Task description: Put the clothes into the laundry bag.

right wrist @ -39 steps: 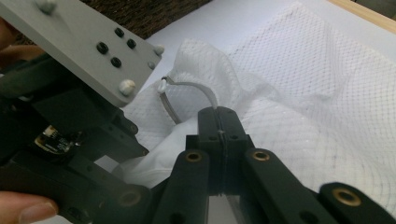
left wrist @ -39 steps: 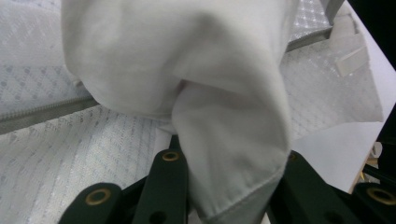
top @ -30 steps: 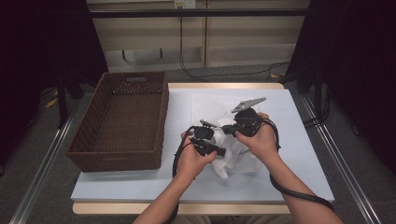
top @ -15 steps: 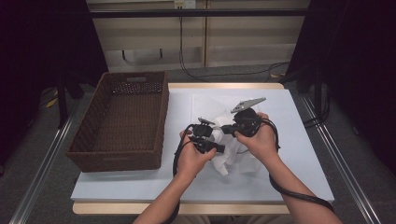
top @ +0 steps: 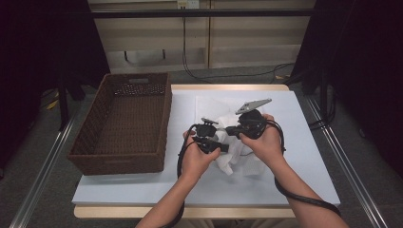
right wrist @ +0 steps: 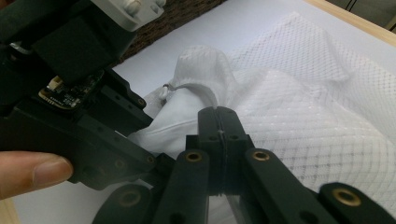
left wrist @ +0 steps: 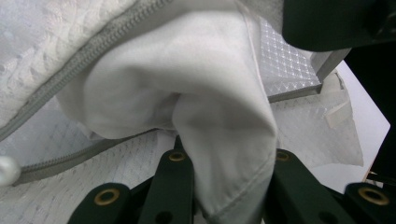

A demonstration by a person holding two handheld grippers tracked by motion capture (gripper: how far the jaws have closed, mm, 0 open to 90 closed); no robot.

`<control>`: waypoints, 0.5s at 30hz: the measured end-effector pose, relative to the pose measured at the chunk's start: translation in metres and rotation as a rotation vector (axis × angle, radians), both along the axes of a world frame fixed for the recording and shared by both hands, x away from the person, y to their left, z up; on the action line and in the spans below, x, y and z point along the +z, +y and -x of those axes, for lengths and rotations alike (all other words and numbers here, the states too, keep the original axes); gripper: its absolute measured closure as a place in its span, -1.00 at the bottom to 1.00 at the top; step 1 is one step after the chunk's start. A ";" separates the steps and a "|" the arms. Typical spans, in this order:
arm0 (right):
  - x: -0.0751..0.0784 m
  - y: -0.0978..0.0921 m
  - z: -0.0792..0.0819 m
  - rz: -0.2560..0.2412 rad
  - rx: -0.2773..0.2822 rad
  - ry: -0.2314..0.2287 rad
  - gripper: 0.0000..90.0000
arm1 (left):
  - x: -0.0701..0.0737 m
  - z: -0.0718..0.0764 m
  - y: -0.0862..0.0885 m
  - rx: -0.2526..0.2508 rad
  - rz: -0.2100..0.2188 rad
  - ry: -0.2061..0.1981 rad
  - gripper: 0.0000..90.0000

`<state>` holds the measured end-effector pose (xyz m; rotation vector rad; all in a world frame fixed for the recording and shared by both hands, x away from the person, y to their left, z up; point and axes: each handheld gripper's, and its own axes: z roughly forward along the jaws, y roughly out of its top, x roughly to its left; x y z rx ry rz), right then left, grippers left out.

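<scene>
no readable text, labels, brands or numbers that we can make out. the small circuit board (right wrist: 70,93) on the left gripper (top: 212,140) carries marks, but they're too blurred for us to read. we find none on the white mesh bag (right wrist: 299,93) either.
</scene>
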<state>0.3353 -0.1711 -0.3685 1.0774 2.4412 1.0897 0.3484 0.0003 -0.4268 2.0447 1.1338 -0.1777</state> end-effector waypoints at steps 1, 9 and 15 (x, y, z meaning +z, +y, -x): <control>0.000 0.000 0.000 -0.001 -0.001 0.001 1.00 | 0.000 0.000 0.000 -0.002 -0.002 -0.002 0.76; -0.001 -0.001 0.001 0.002 -0.007 -0.002 1.00 | 0.001 -0.003 -0.001 0.010 -0.005 -0.014 0.76; 0.000 -0.002 0.000 -0.001 -0.003 -0.001 1.00 | 0.001 -0.005 -0.003 0.024 0.011 -0.022 0.76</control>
